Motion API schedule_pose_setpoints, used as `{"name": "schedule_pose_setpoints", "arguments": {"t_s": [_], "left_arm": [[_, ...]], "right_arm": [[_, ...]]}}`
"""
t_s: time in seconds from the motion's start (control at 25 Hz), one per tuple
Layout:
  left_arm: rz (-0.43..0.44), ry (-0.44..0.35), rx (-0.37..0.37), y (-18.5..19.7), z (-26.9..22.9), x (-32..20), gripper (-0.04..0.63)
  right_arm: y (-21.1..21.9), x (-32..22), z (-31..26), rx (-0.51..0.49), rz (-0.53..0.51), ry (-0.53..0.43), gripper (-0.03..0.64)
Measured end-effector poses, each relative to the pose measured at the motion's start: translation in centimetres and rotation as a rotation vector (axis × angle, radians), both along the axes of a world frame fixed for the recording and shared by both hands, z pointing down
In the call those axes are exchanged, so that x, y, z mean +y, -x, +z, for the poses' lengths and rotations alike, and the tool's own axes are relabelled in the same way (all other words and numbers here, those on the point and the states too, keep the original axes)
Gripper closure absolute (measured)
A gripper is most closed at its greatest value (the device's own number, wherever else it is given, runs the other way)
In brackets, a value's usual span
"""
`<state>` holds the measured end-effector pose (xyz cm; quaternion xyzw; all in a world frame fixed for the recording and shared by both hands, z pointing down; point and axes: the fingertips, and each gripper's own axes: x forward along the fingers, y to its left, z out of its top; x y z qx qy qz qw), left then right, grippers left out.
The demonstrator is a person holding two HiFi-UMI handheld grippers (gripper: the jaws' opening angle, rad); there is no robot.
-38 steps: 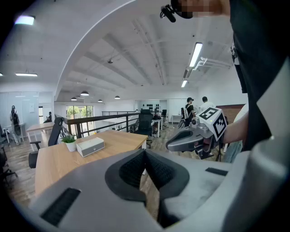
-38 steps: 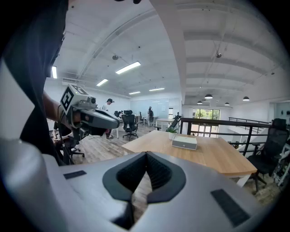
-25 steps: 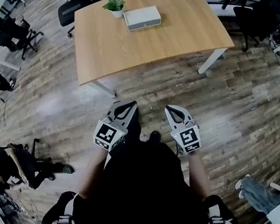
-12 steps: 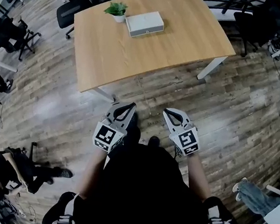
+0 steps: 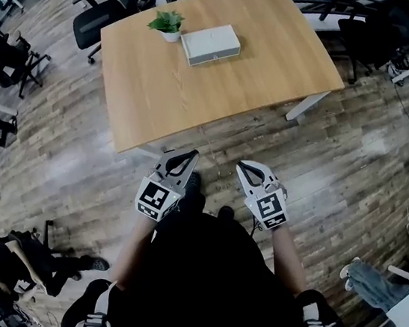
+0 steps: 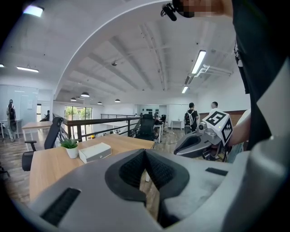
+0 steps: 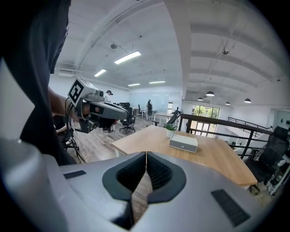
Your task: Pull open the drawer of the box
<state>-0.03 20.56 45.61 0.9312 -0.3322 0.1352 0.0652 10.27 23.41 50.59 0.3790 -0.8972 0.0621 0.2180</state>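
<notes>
A flat grey-white box [image 5: 210,44] with a drawer front lies on the far part of a wooden table [image 5: 223,86], beside a small potted plant [image 5: 167,24]. The same box [image 6: 95,152] [image 7: 183,143] appears small in both gripper views, its drawer closed. My left gripper [image 5: 185,153] and right gripper [image 5: 245,165] are held close to my body, over the floor just short of the table's near edge, far from the box. Both have their jaws shut with nothing between them.
Office chairs [image 5: 105,13] stand at the table's far left and far right. People sit at the left and stand at the right on the wood floor. A railing [image 7: 226,124] runs behind the table.
The table and box have shifted nearer and lower in the head view as I stepped closer. Both grippers keep their pose and stay shut.
</notes>
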Motion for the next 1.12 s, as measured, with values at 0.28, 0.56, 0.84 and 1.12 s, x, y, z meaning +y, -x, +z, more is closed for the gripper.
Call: {"name": "schedule_pose_setpoints", "arguments": {"t_s": [0.28, 0.56, 0.84, 1.12], "left_arm": [[0.055, 0.014, 0.008, 1.0, 0.9, -3.8, 0.572], [0.105, 0.014, 0.016, 2.3, 1.0, -7.2, 0.572], [0.133, 0.010, 0.017, 4.2, 1.3, -9.6, 0.572], [0.115, 0.014, 0.022, 7.6, 1.7, -11.6, 0.572]], "right_arm": [[1.5, -3.2, 0.2, -0.003, 0.050, 0.005, 0.592], [3.0, -6.1, 0.2, 0.020, 0.097, 0.002, 0.592], [4.0, -8.9, 0.3, 0.057, 0.144, -0.017, 0.592], [6.5, -11.0, 0.3, 0.079, 0.151, -0.029, 0.592]]}}
